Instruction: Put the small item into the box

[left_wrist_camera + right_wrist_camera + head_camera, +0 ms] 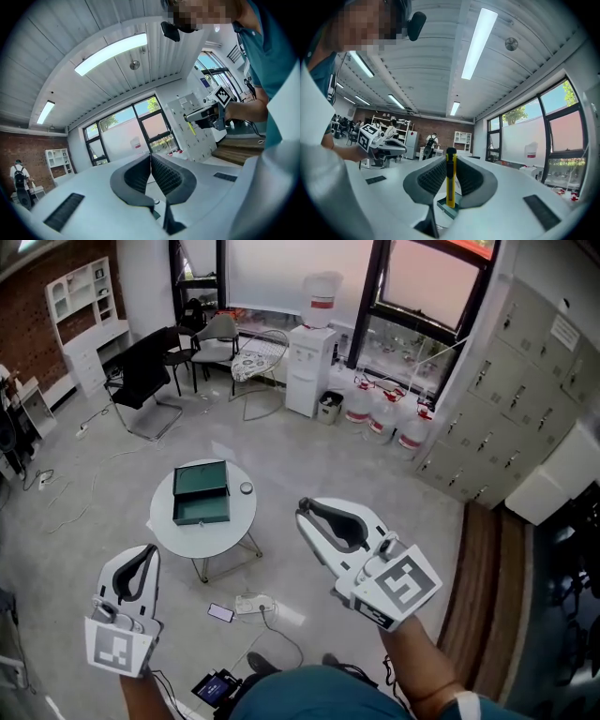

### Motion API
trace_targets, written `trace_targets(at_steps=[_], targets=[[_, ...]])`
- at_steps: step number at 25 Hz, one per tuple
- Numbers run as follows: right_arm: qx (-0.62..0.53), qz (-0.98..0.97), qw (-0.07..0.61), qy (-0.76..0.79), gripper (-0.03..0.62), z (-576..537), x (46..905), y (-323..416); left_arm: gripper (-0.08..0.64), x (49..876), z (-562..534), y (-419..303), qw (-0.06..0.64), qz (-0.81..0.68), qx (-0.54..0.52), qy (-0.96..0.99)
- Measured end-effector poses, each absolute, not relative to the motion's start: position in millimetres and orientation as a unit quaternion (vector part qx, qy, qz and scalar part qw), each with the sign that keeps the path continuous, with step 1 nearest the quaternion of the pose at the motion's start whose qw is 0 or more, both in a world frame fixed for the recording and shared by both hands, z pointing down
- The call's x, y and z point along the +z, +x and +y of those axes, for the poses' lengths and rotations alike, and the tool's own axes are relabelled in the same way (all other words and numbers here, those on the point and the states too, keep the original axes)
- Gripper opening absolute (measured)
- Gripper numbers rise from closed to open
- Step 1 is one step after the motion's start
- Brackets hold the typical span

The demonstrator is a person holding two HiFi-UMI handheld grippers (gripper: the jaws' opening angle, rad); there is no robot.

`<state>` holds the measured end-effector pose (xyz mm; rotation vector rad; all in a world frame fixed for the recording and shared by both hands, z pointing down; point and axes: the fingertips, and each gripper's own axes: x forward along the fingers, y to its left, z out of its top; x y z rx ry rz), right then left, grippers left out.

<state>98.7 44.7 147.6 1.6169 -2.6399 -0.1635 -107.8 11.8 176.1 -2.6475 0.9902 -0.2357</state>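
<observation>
Right claw (450,159) clamps a yellow cutter (450,183); my left claw (151,157) is closed, empty. Box (201,498) sits open on tabletop (242,517).

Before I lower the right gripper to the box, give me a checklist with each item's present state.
1. Right gripper shut on the yellow utility knife: ok.
2. Left gripper shut with nothing between its jaws: ok.
3. Green box lid open, on the round table: ok.
4. Box interior free for the knife: ok, it looks empty in the head view.
5. Right gripper lined up over the box: not ok, the head view shows it off to the table's right.
6. Knife blade retracted: cannot tell.
</observation>
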Motion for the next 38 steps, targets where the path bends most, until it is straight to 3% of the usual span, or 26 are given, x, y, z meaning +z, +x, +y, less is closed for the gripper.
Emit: trace_targets(at_steps=[15, 19, 25, 32, 38], targets=[[-0.067, -0.828, 0.046, 0.555, 0.083, -8.5, 141.6, 37.9, 0.020, 175.8, -58.4, -168.5, 0.152, 0.315, -0.046, -0.936], [-0.072, -0.835, 0.053, 0.543, 0.083, -62.5, 131.7, -22.0, 0.020, 167.1, -103.3, -237.5, 0.147, 0.338, -0.042, -0.929], [-0.078, -0.863, 0.050, 0.497, 0.083, -132.4, 134.9, -52.8, 0.020, 175.3, -141.8, -279.0, 0.141, 0.393, -0.050, -0.907], [-0.064, -0.907, 0.042, 0.414, 0.082, -234.5, 153.5, -64.0, 0.020, 176.8, -201.6, -280.0, 0.133, 0.460, -0.072, -0.875], [-0.049, -0.930, 0.043, 0.362, 0.082, -330.8, 171.3, -32.9, 0.020, 188.0, -275.1, -232.5, 0.124, 0.493, -0.097, -0.856]])
